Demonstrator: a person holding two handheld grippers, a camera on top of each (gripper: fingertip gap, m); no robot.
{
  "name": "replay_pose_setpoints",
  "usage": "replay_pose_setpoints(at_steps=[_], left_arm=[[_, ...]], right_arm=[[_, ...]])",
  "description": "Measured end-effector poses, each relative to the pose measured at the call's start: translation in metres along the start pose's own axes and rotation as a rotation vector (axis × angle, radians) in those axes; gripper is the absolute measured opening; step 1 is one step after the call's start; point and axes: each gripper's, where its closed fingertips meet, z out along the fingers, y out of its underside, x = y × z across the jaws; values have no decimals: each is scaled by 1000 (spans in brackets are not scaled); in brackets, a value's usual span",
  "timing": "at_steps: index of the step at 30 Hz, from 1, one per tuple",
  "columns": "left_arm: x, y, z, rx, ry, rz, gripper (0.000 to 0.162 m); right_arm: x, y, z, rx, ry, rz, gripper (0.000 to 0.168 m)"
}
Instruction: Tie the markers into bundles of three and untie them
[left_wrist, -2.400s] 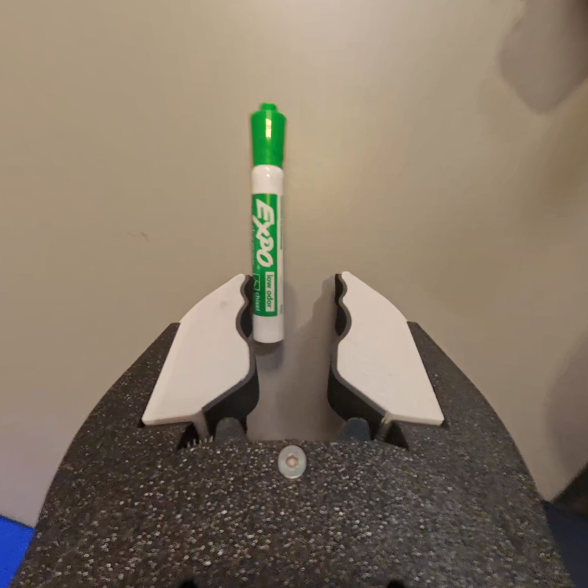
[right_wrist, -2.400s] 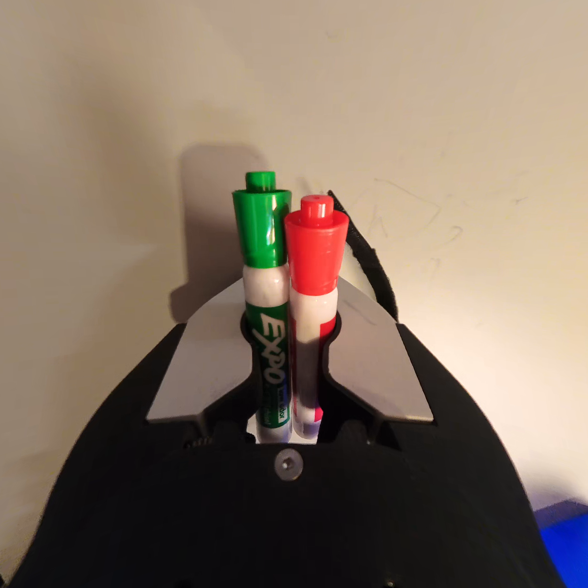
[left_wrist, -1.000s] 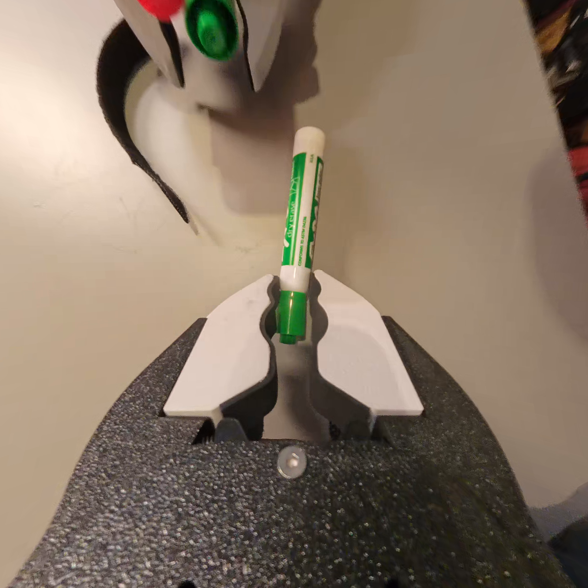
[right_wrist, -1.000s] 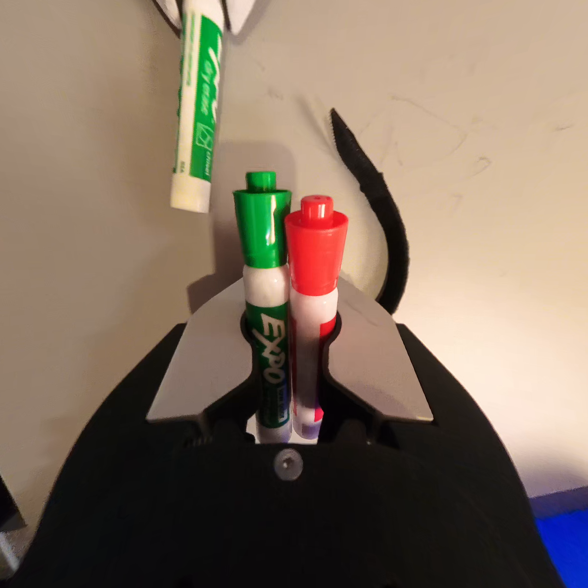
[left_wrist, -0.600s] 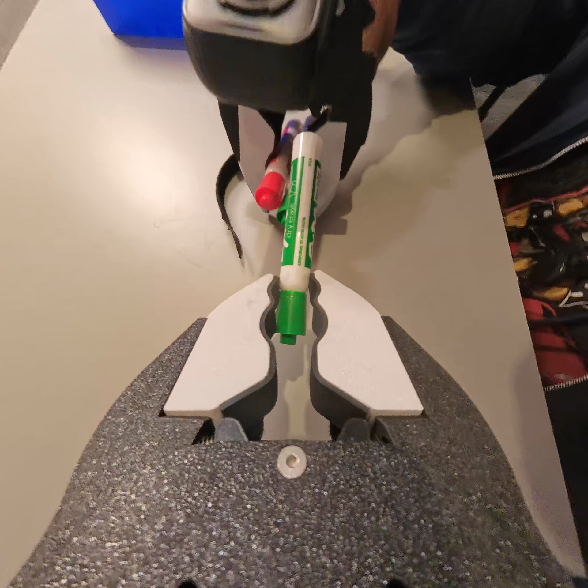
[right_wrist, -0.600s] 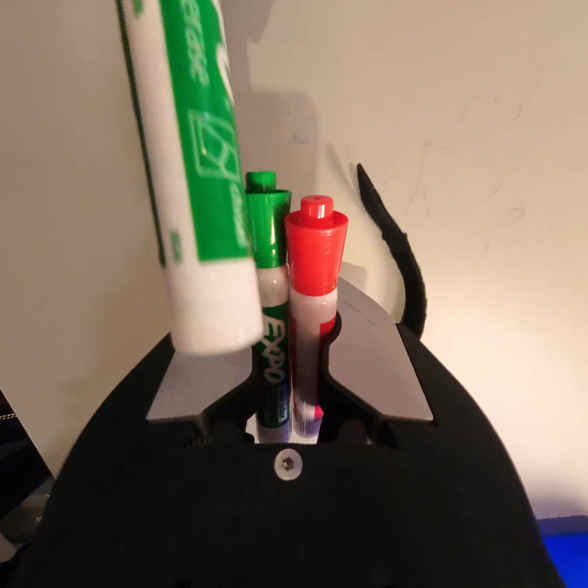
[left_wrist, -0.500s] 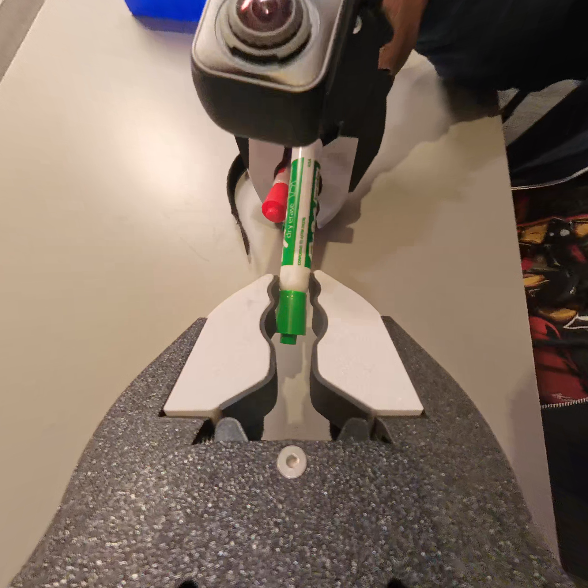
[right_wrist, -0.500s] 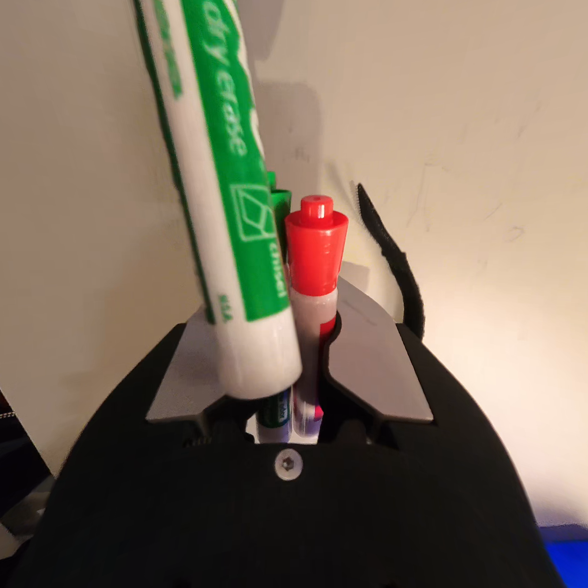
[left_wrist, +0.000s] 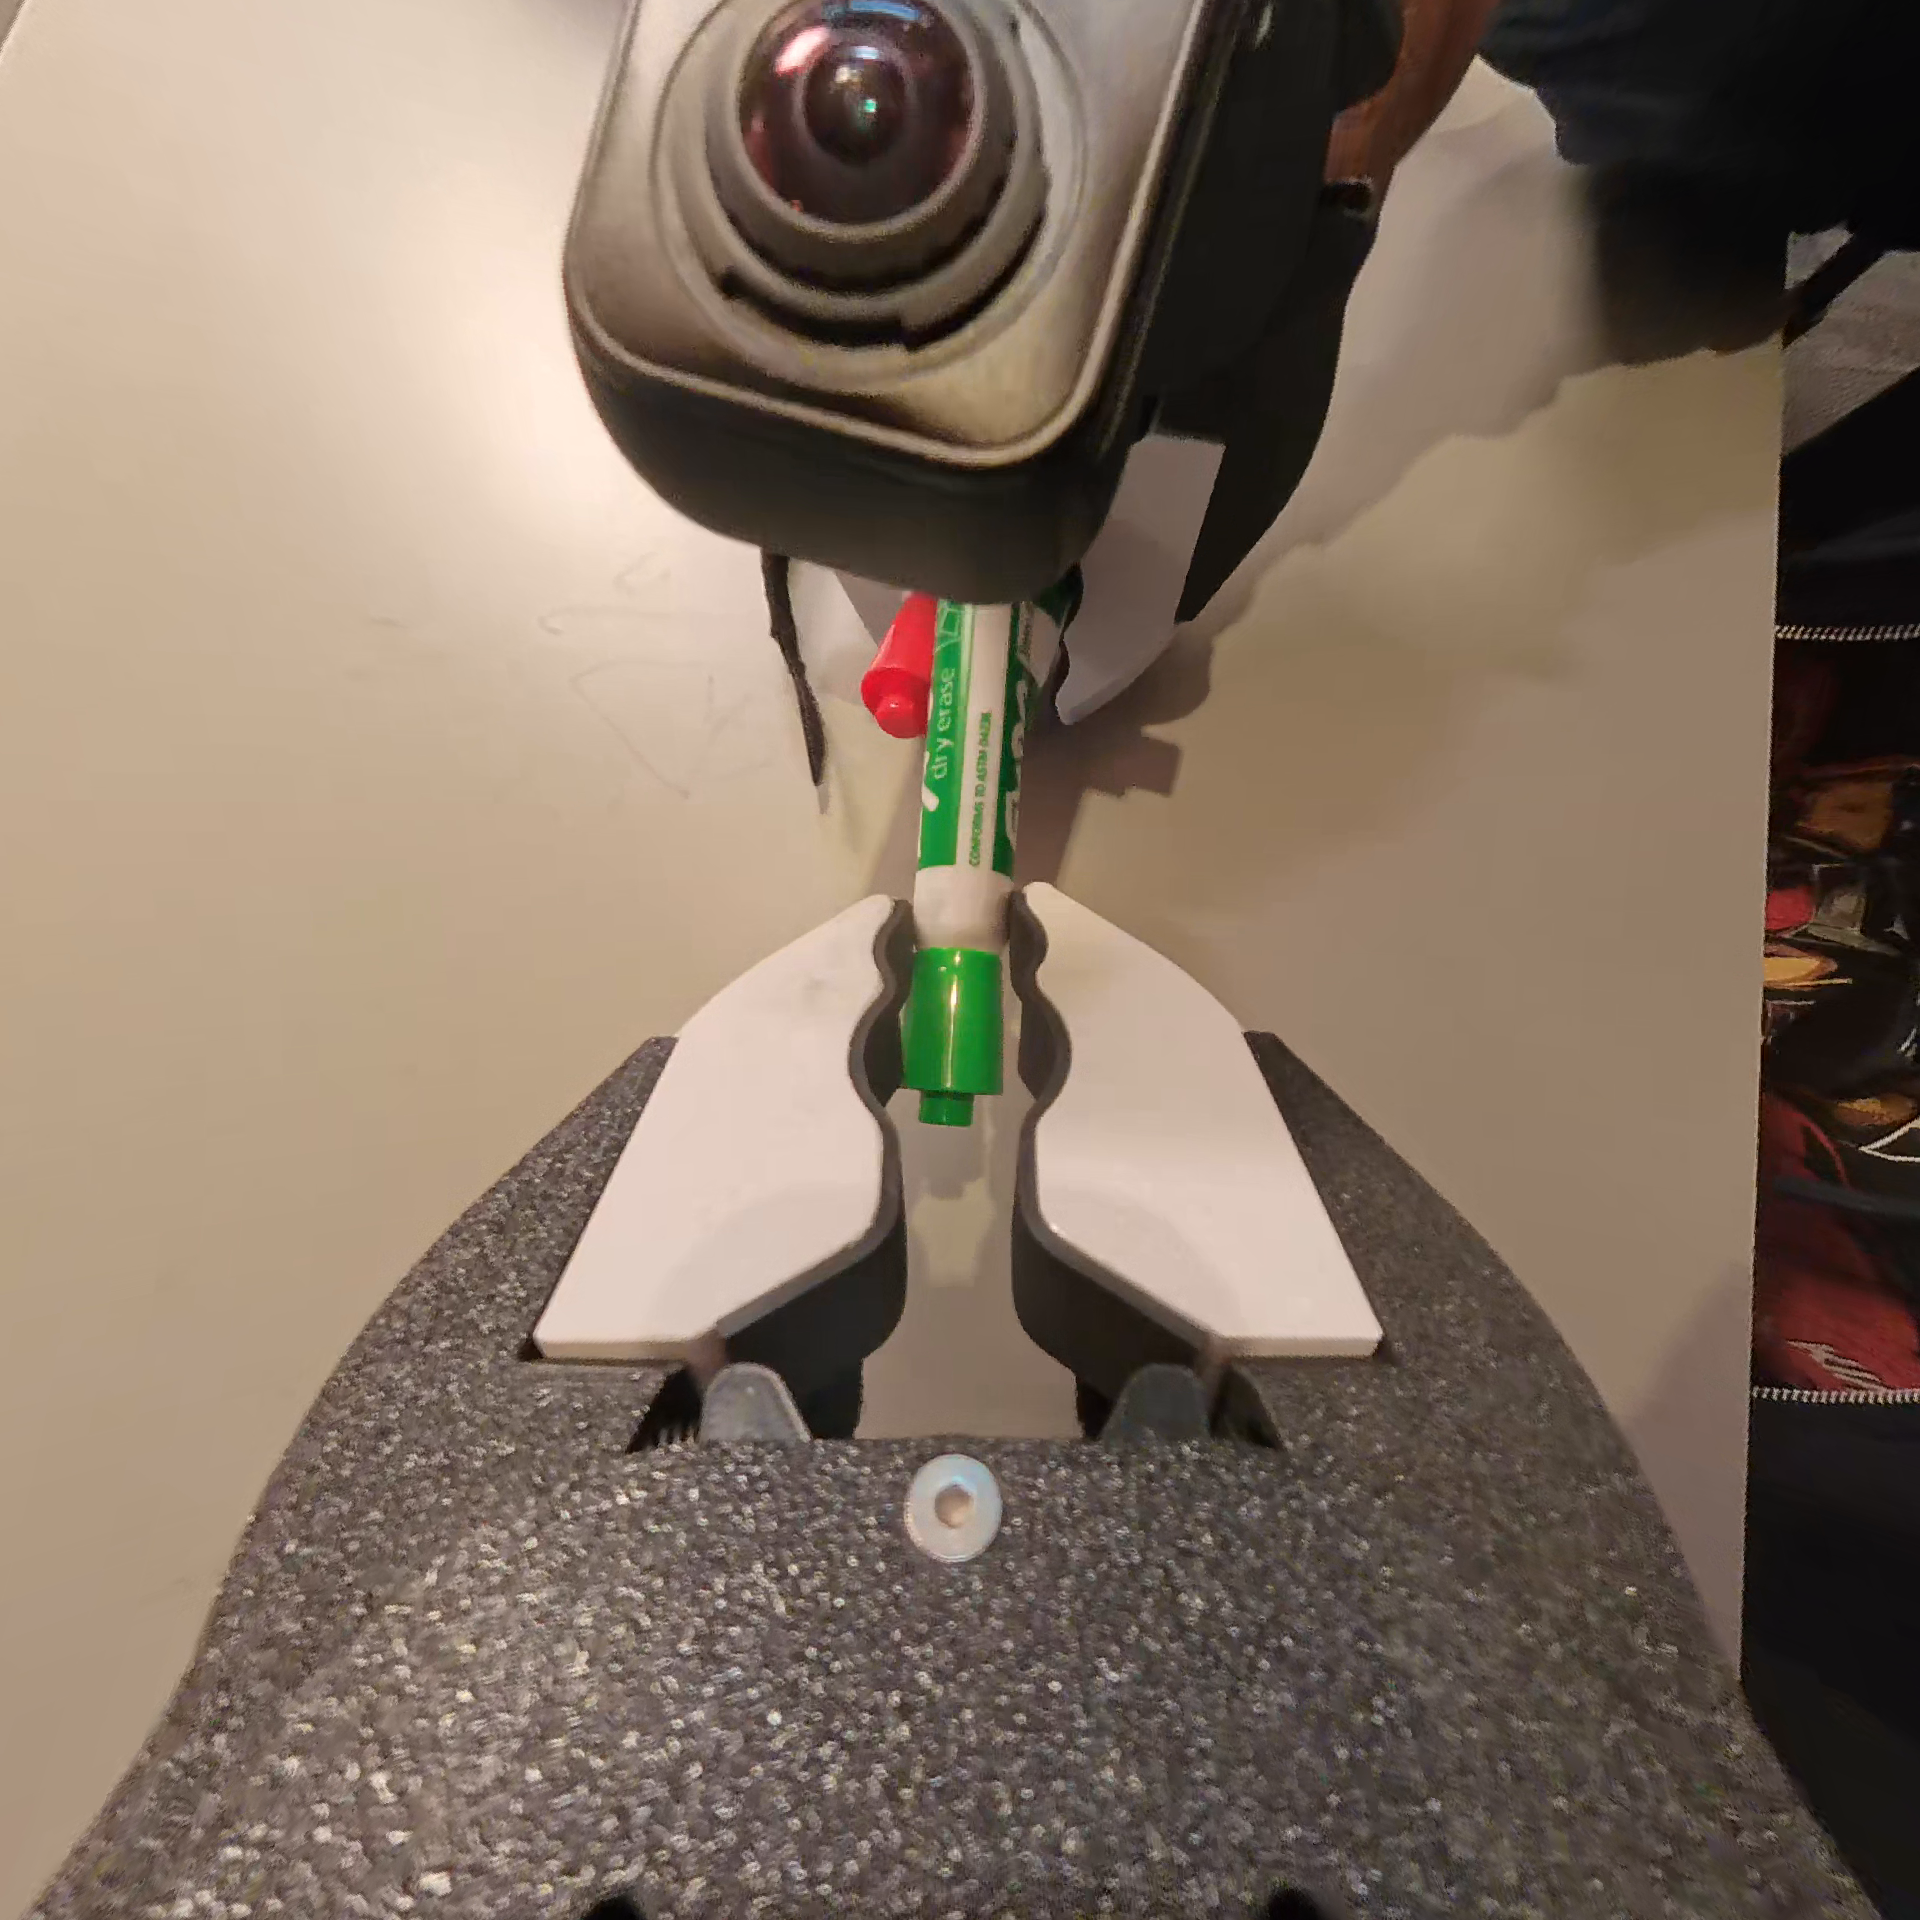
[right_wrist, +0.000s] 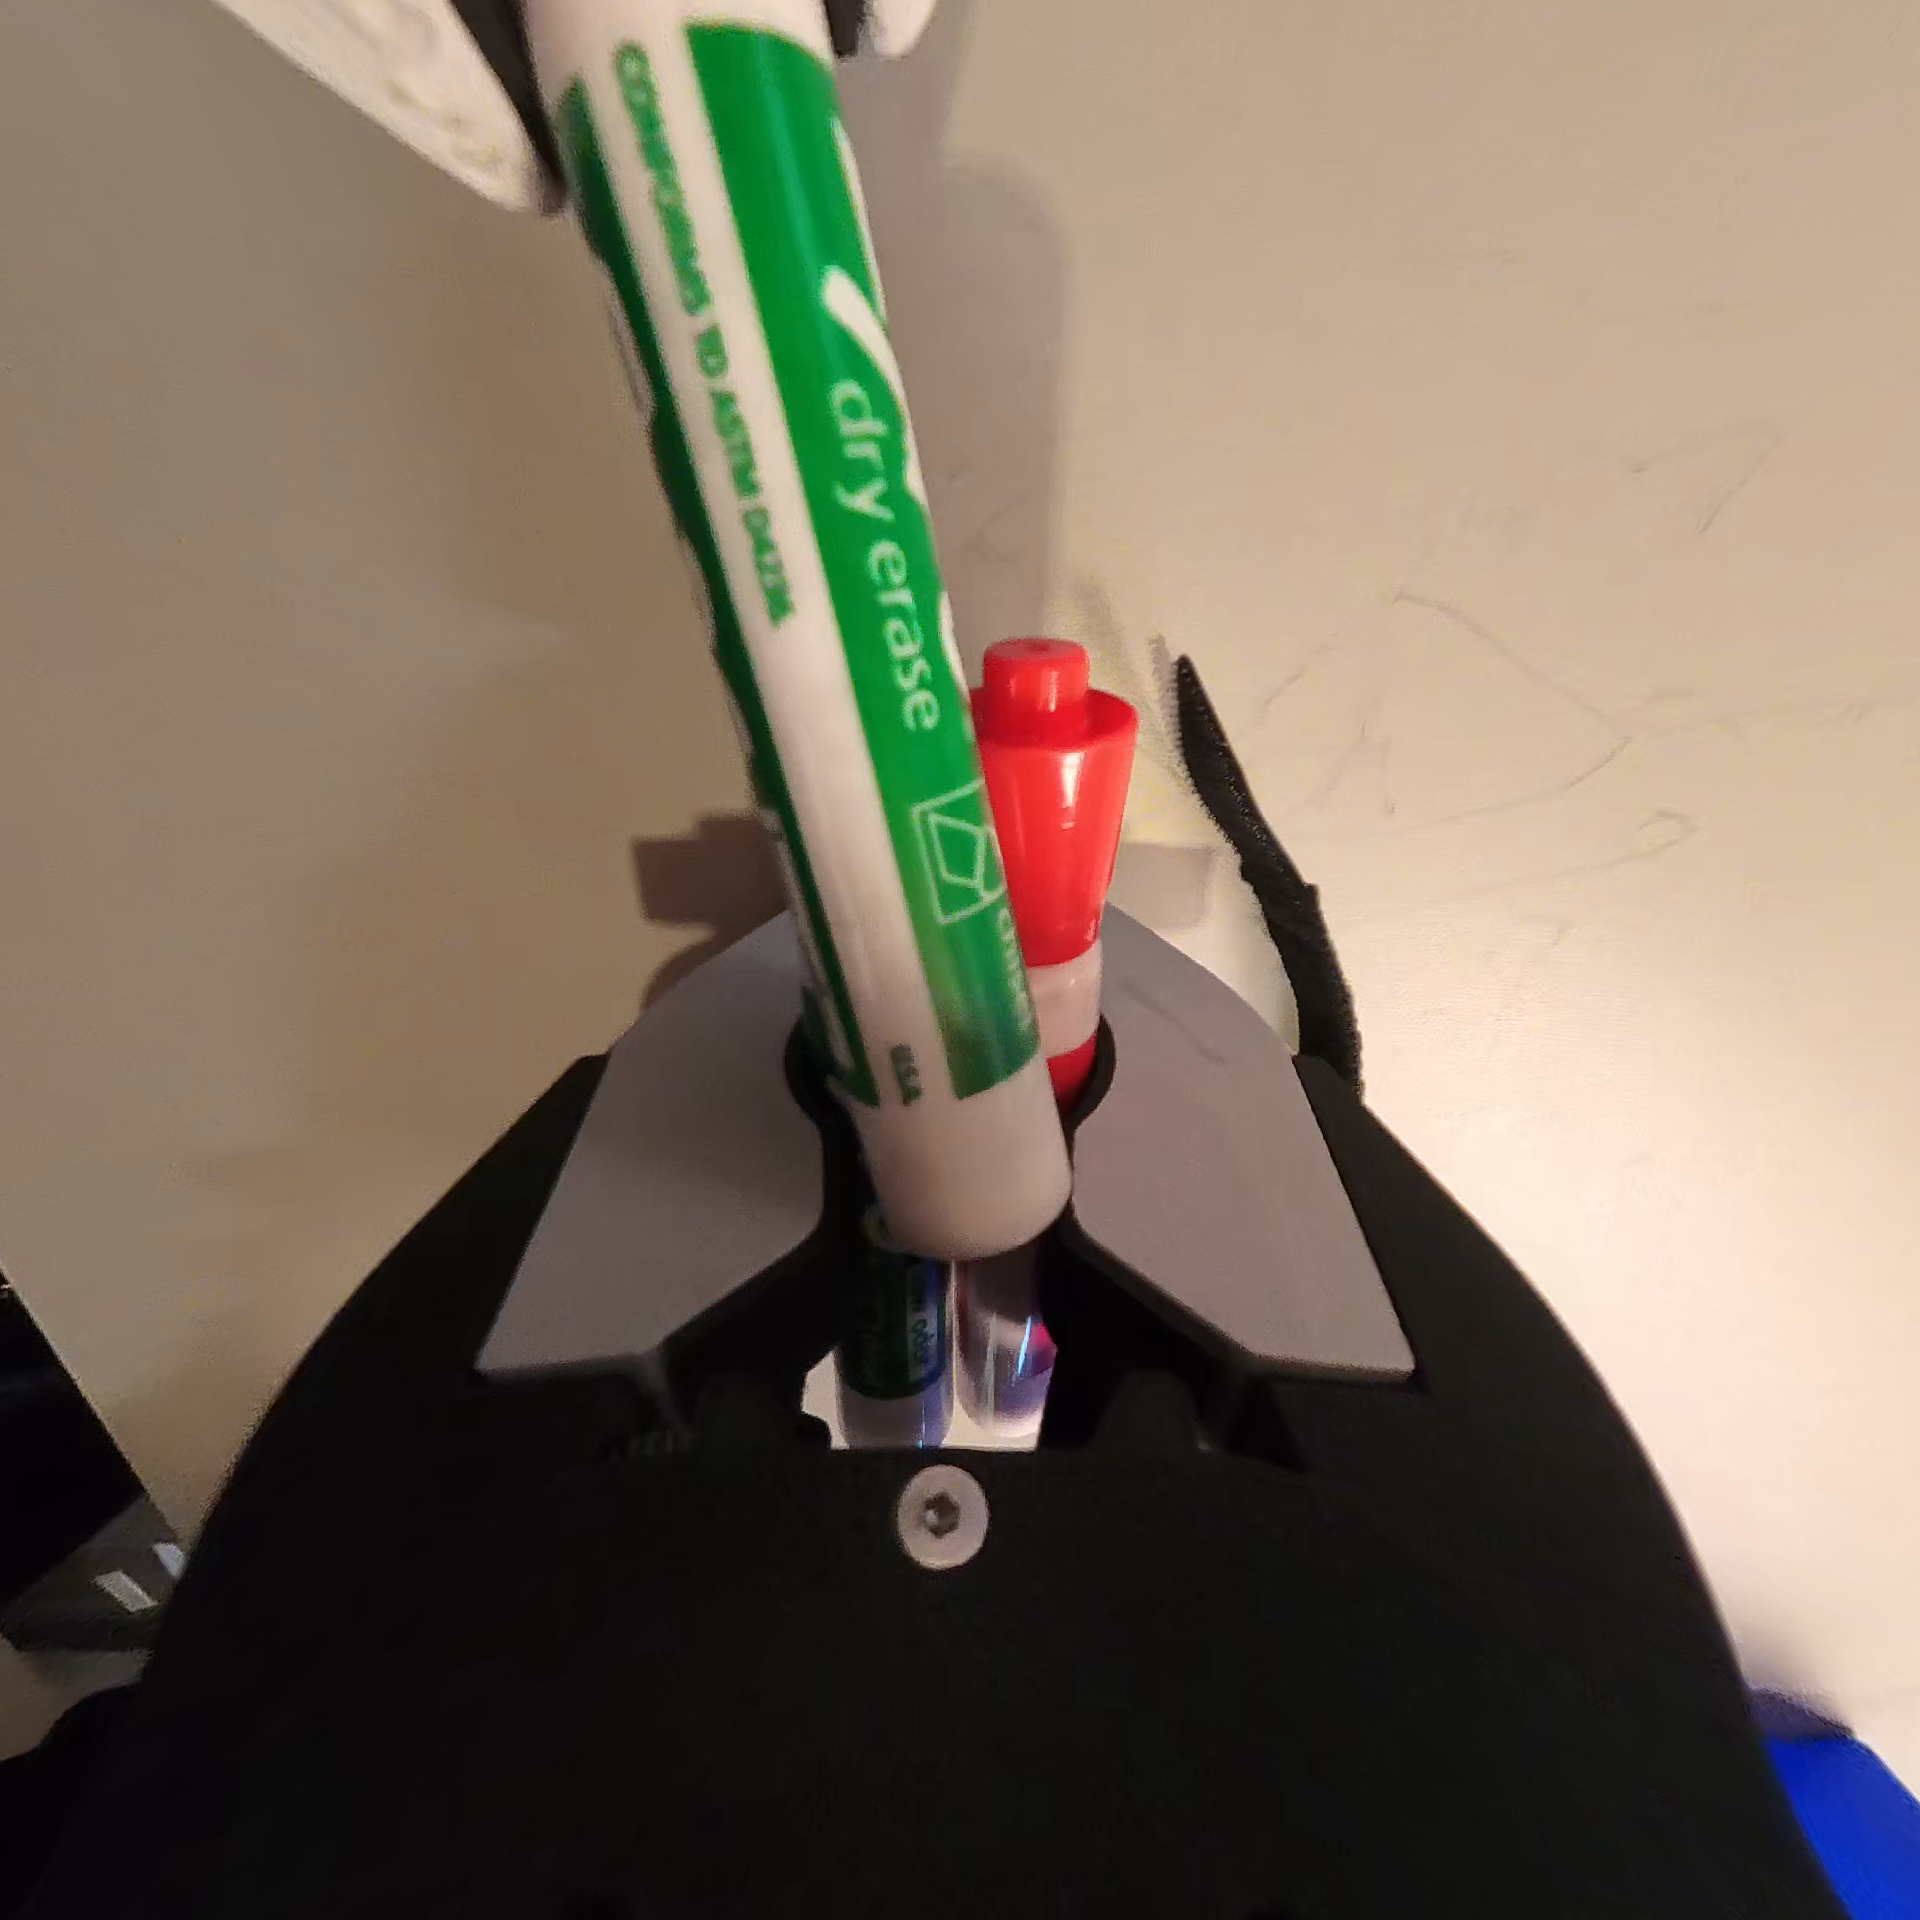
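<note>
The worktop (left_wrist: 312, 727) was a plain beige surface with faint scuff marks; a blue object (right_wrist: 1839, 1766) showed at the lower right corner of the right wrist view.

The right gripper (right_wrist: 951, 1049) was clamped on two markers standing side by side between its fingers: a red marker (right_wrist: 1055, 821) and a second green marker (right_wrist: 894, 1351), the latter mostly hidden. The left gripper (left_wrist: 956, 925) was closed narrowly on the first green marker (left_wrist: 971, 758), gripping it at the joint of cap and barrel, cap toward the camera.

That marker's blunt white end lay against the held pair at the mouth of the right gripper. Whether it was seated between the fingers or only resting on top could not be determined.

A black strap (right_wrist: 1278, 894) lay on the worktop just beyond the right gripper, loose and wrapped around nothing.

Assessment: the gathering stage appeared nearly complete, with the third marker being added to the other two. No bundle was yet tied. Remaining, in my judgement: secure all three together, wind and fasten the strap, then undo it.
</note>
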Motion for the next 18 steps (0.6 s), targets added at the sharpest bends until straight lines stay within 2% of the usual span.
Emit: replay_pose_setpoints(at_steps=[9, 15, 18], left_arm=[[8, 4, 1, -43, 20, 25, 18], [5, 0, 5, -26, 6, -5, 18], [5, -10, 6, 40, 14, -42, 19]], right_arm=[[-2, 1, -1, -28, 5, -32, 42], [-3, -2, 1, -50, 11, -52, 42], [-3, -6, 0, -45, 3, -56, 41]])
